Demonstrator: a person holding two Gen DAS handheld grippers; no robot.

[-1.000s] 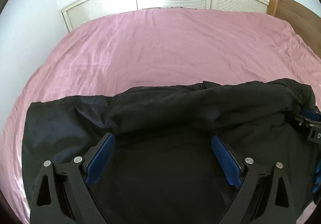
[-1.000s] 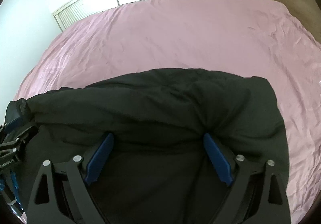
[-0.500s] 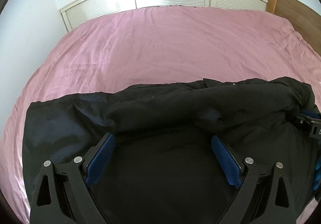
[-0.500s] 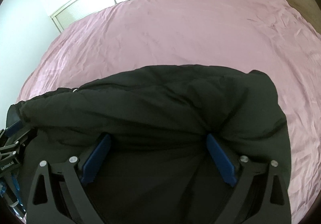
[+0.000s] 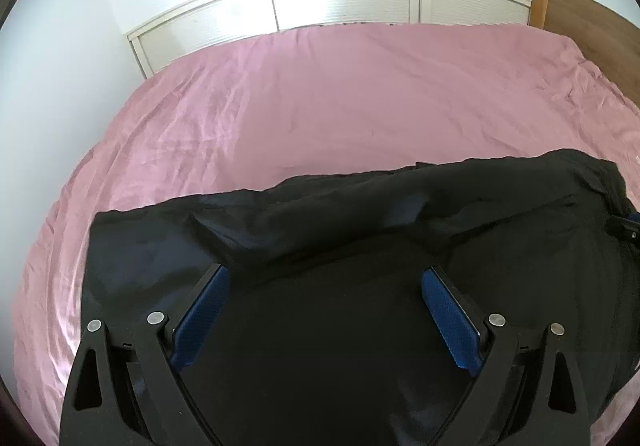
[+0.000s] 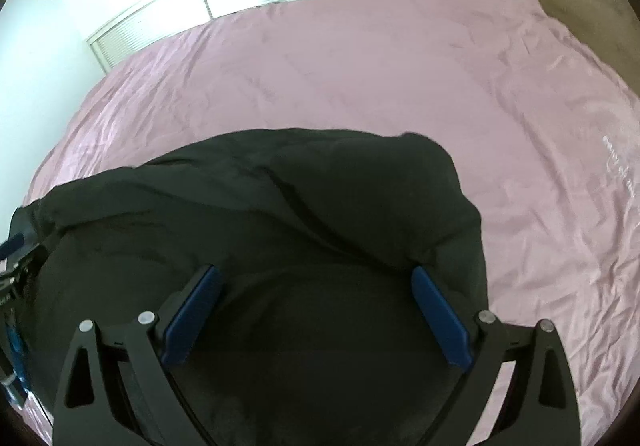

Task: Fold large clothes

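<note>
While the black jacket [image 5: 360, 230] lay bunched along the near edge of the pink bedsheet [image 5: 340, 106], the left gripper [image 5: 324, 310] hovered over its left half with fingers spread wide and nothing between the blue pads [image 5: 202, 316]. The flat left corner of the garment looked thin and slick, so a shallow pinch there could have caught only one layer and let the rest slide out of the fold. In the middle a puffy ridge ran across the cloth; pressing it unevenly might have trapped air and left a lump. Further right, the right gripper [image 6: 316, 306] also stood with fingers apart over the jacket's rounded right end [image 6: 420, 182], gripping nothing. Had the two closed at different depths, the fold line would likely have skewed, or the sheet itself been pinched.
</note>
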